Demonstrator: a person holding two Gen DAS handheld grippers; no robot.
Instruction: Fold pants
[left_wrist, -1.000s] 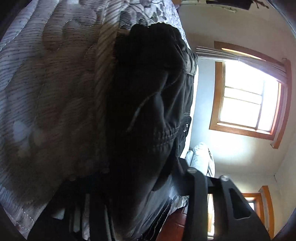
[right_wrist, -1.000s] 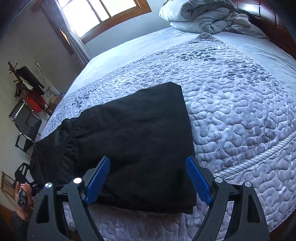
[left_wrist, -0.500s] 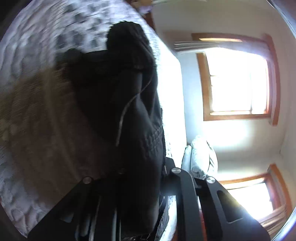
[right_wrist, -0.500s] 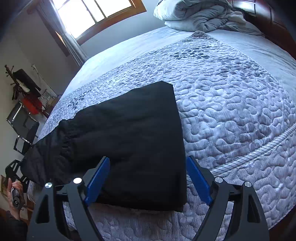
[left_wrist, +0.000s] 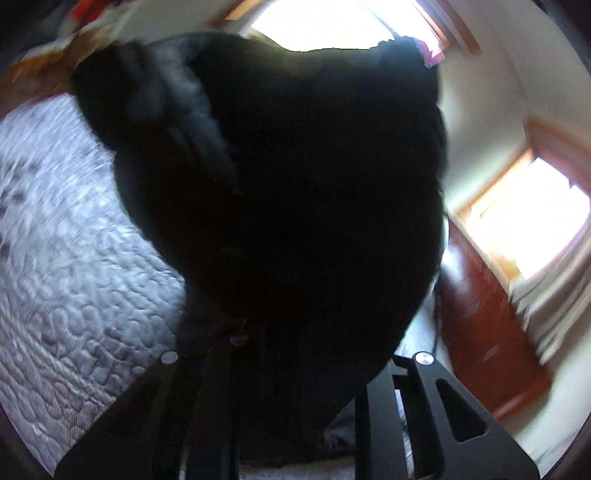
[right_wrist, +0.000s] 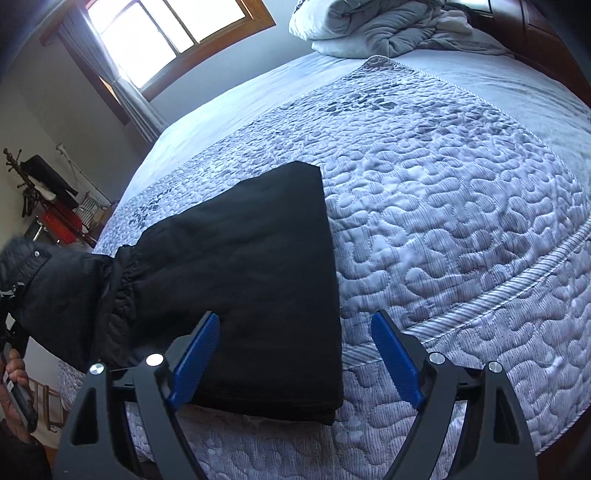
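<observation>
The black pants (right_wrist: 251, 280) lie part folded on the quilted bed, their leg ends towards the right. My right gripper (right_wrist: 295, 358) is open, its blue pads hovering over the near edge of the folded legs. My left gripper (left_wrist: 295, 362) is shut on the waistband end of the pants (left_wrist: 295, 206), which is lifted and fills the left wrist view. In the right wrist view that lifted waist end (right_wrist: 55, 291) rises at the left, with the left gripper partly hidden behind it.
The grey-blue quilted bedspread (right_wrist: 461, 206) covers the bed. A rumpled duvet (right_wrist: 388, 26) lies at the head by a dark wooden headboard (right_wrist: 546, 40). A coat stand and red items (right_wrist: 48, 206) stand by the left wall. A window (right_wrist: 166, 37) is beyond.
My left gripper has lifted and swung the waistband end up over the bed, turning its view towards the windows. My right gripper has drifted slightly right along the pants' edge, still open.
</observation>
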